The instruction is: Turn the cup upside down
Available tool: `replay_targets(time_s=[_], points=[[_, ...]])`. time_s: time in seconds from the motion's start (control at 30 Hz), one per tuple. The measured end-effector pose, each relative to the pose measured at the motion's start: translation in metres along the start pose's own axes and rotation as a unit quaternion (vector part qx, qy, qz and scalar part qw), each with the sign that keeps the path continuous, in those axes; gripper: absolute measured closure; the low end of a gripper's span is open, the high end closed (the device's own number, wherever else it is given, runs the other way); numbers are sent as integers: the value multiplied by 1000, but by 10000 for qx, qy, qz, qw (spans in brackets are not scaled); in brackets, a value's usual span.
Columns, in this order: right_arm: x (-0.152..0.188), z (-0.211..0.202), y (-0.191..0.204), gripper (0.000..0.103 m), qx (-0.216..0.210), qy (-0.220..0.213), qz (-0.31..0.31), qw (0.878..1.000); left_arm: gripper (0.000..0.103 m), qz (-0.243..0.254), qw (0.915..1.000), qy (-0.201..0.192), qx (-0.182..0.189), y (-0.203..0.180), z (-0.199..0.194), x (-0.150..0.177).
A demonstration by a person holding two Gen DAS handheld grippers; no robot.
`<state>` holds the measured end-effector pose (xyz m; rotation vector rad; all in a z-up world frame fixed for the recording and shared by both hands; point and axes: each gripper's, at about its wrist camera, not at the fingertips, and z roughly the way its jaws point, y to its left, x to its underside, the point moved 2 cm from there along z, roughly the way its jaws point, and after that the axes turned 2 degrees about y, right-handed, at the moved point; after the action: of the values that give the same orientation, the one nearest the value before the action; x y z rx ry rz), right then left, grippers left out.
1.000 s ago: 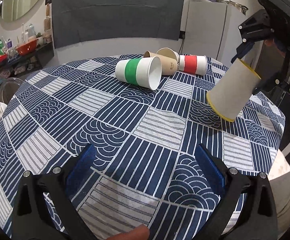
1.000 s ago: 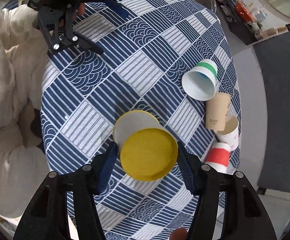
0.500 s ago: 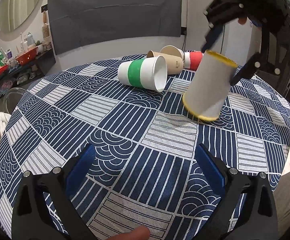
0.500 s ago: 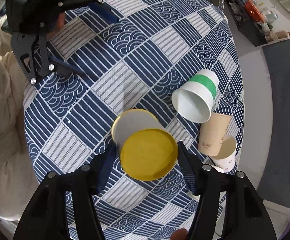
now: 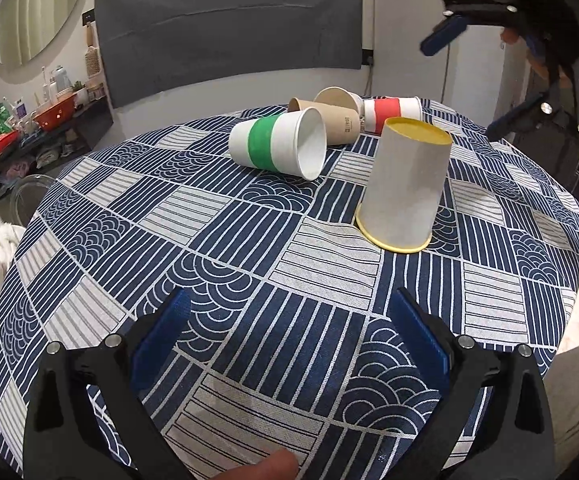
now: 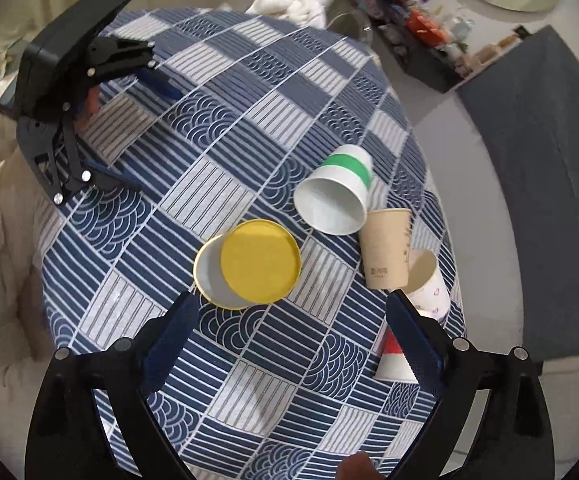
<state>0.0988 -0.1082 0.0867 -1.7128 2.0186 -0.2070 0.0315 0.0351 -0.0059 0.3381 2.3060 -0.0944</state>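
Observation:
A white paper cup with a yellow base and rim (image 5: 405,188) stands upside down on the patterned tablecloth (image 5: 217,248); it also shows in the right wrist view (image 6: 249,264). My right gripper (image 6: 289,328) is open and empty, raised above and behind the cup; it shows in the left wrist view (image 5: 485,80) high at the right. My left gripper (image 5: 289,328) is open and empty over the near table edge, and shows in the right wrist view (image 6: 129,120).
A green-banded cup (image 5: 279,148) lies on its side mid-table. A brown cup (image 5: 329,120), another pale cup (image 5: 337,98) and a red-banded cup (image 5: 391,110) lie on their sides behind it. A shelf with clutter (image 5: 29,128) stands at left.
The right gripper set the yellow-rimmed cup down upside down on the cloth, opened and lifted away. The left gripper stayed put.

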Motion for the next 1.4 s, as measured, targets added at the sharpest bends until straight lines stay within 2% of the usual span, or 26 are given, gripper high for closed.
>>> replay_targets(time_s=[0.2, 0.37, 0.53, 0.67, 0.83, 0.93, 1.0, 1.1, 1.2, 1.4], points=[[27, -10, 11, 10, 202, -584, 693, 9957, 6, -190, 9998, -23, -70, -7, -4, 2], [42, -10, 24, 9, 253, -888, 1074, 9899, 6, -268, 9996, -107, -48, -16, -4, 5], [57, -15, 35, 9, 204, -1418, 1684, 9753, 6, -635, 9979, -143, 68, -21, 6, -2], [69, -16, 43, 8, 211, -1603, 2155, 9630, 6, -828, 9964, -126, 119, -25, 10, -4], [90, -7, 48, 8, 324, -1624, 3038, 9382, 6, -764, 9969, -163, -3, -33, 12, -3], [104, -3, 56, 8, 449, -1967, 3558, 9125, 6, -583, 9981, -169, -101, -39, 12, -1], [112, 3, 63, 8, 458, -2062, 3784, 9012, 6, -544, 9983, -195, -113, -42, 11, 0], [119, 11, 73, 8, 529, -2000, 4016, 8921, 6, -645, 9973, -279, -220, -41, 10, 1], [126, 16, 74, 8, 576, -2091, 4383, 8723, 6, -786, 9963, -269, -226, -37, 12, 3], [134, 18, 73, 8, 843, -2175, 4683, 8522, 6, -781, 9959, -330, -316, -38, 12, 4]])
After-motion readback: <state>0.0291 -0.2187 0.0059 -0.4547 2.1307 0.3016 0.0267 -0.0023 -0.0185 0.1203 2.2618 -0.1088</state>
